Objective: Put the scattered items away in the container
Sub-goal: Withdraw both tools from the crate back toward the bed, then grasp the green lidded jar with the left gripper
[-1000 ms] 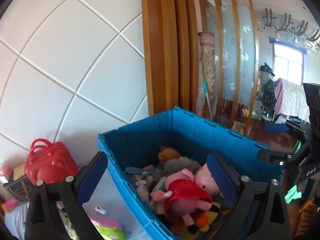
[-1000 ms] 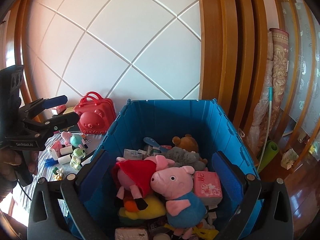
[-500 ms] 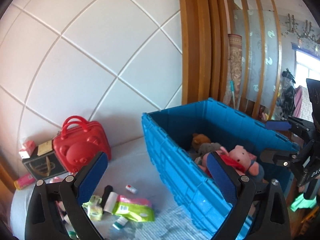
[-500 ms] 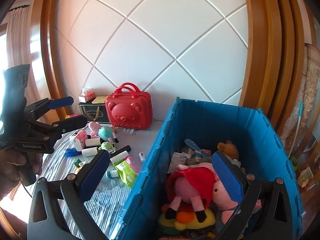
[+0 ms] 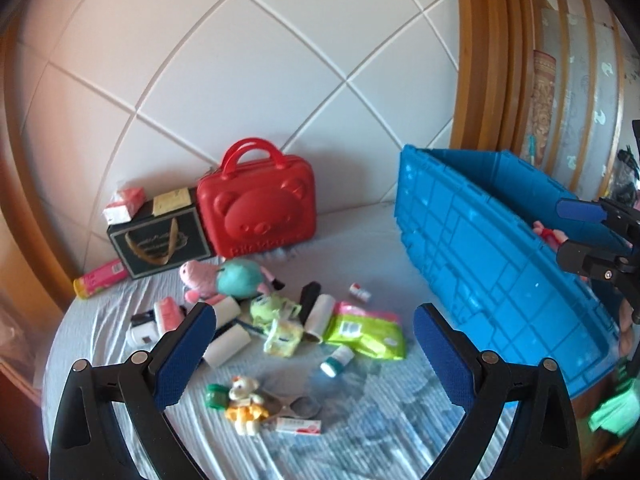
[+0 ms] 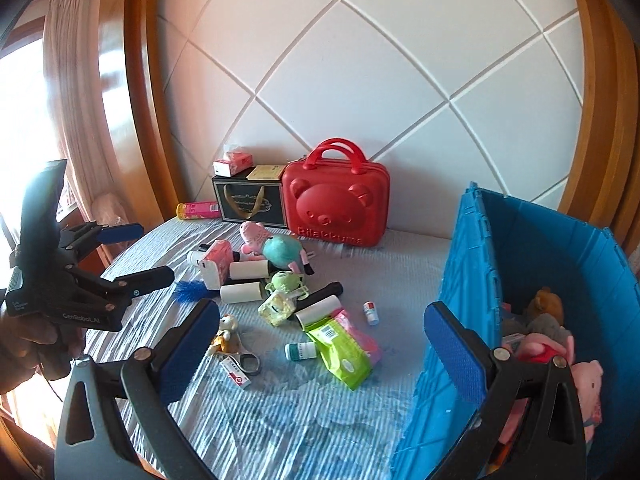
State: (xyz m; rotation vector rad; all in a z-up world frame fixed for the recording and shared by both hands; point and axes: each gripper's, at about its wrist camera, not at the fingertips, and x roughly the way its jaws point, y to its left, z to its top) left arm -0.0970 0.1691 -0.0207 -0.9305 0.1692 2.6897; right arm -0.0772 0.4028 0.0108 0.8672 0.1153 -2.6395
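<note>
Right wrist: blue bin (image 6: 536,280) cut off; both claws gaping, empty.

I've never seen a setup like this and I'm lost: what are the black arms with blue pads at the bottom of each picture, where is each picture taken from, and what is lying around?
They are hand-held grippers, one per hand, each with a camera looking along its two fingers. One picture is from the left gripper, the other from the right gripper. Both are open and hold nothing. The right view also shows the left gripper from the side, in a hand. On the striped cloth lie small things: a green packet, white rolls, a teal and pink soft toy and a small bear. A red case stands at the wall. The blue bin already holds soft toys.
</note>
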